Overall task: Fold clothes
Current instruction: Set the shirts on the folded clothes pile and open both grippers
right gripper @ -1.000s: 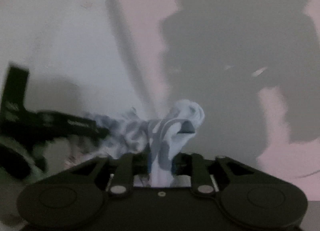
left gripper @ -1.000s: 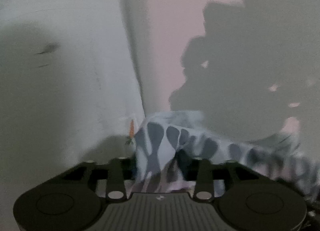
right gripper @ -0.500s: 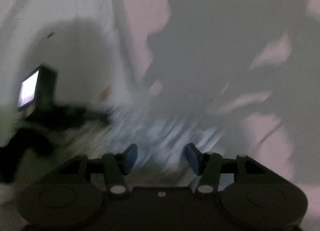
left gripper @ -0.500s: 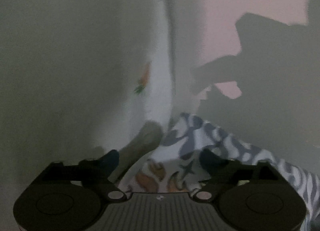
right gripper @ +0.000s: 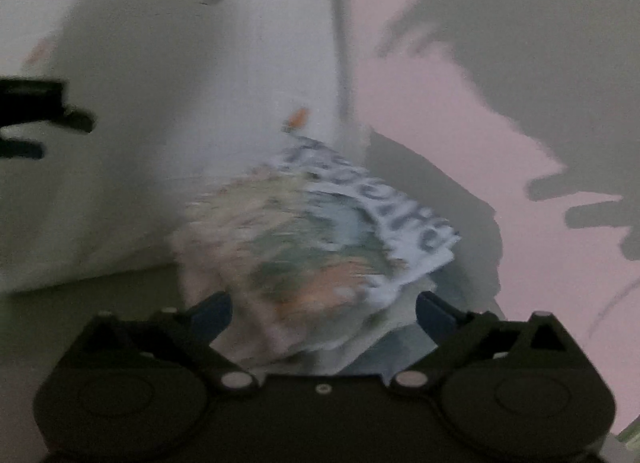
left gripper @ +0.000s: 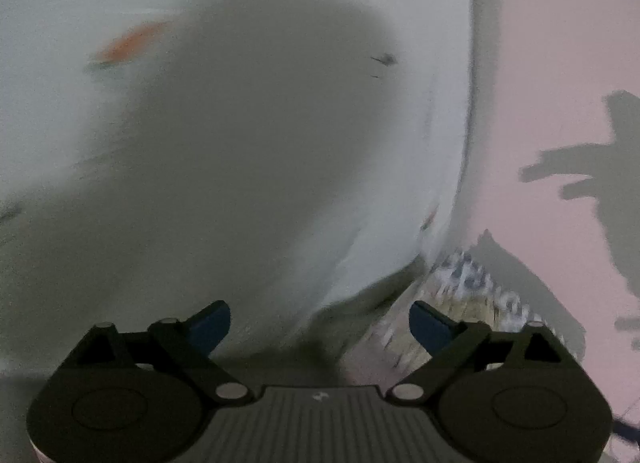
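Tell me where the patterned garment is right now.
In the right wrist view the patterned garment lies folded just ahead of the open right gripper, beside the white cloth. In the left wrist view it shows at lower right.

So there's a pink surface [right gripper: 440, 111] carrying everything, with a white sheet [right gripper: 200, 63] with little orange prints lying across its left part. A folded patterned garment [right gripper: 312, 231] is sitting right at the sheet's edge, overlapping both. Pretty blurry though.
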`<state>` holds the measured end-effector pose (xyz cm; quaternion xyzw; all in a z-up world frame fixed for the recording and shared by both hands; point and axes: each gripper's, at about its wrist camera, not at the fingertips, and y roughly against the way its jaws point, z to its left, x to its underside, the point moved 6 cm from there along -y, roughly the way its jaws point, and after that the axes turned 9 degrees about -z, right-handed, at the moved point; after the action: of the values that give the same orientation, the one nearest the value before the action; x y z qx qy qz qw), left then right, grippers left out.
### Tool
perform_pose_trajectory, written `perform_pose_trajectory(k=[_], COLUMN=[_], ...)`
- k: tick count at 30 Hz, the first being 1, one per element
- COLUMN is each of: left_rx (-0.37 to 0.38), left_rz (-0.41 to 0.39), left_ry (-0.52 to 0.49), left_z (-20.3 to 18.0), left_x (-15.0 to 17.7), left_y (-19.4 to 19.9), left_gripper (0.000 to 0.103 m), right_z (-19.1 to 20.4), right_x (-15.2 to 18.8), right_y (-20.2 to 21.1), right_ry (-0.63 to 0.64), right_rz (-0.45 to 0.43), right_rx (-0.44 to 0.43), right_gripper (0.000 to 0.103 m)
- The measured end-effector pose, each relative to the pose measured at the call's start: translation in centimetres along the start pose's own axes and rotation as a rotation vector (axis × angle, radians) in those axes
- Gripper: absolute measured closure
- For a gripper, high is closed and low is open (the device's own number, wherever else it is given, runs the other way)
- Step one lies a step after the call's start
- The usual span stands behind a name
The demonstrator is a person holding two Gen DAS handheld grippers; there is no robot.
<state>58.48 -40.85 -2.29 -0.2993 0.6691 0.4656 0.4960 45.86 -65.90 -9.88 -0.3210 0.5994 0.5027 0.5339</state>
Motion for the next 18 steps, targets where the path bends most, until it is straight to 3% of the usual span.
perform_pose_trajectory(k=[2,5,7,13,16,18], left_rx=[-0.040,-0.182,-0.224,-0.280,-0.286,-0.286], left_rz=[0.012,0.026,0.016,-0.154,-0.169,-0.172], left_ry=[0.023,0.045,0.033,-0.103,-0.169,-0.145], left_z=[2.7,6.6,8.9,11.6,12.6,13.4], left_x=[1.9,4.4,5.4,6.5,7.1,7.6], left_y=[5.2,11.8,15.6,27.7,33.3,36.6], left_gripper=[0.003,0.003,0.003,0.000,0.000,0.000], right_z=[2.5,6.6,9.8,18.1,21.8,23.8], right_x=[-0.3,-0.9,-0.9,-0.3,0.5,1.4], right_y=[2.2,6.6,9.0,17.8,22.6,25.8], right_ry=[0.024,0.047,0.056,0.081,0.058,0.036], right_rz=[-0.025,-0.068,-0.069,-0.121,-0.128,-0.113], right_rx=[-0.043,-0.106,-0.166,-0.288,-0.333,-0.361], right_gripper=[0.001,0.001,0.000,0.000,0.000,0.000])
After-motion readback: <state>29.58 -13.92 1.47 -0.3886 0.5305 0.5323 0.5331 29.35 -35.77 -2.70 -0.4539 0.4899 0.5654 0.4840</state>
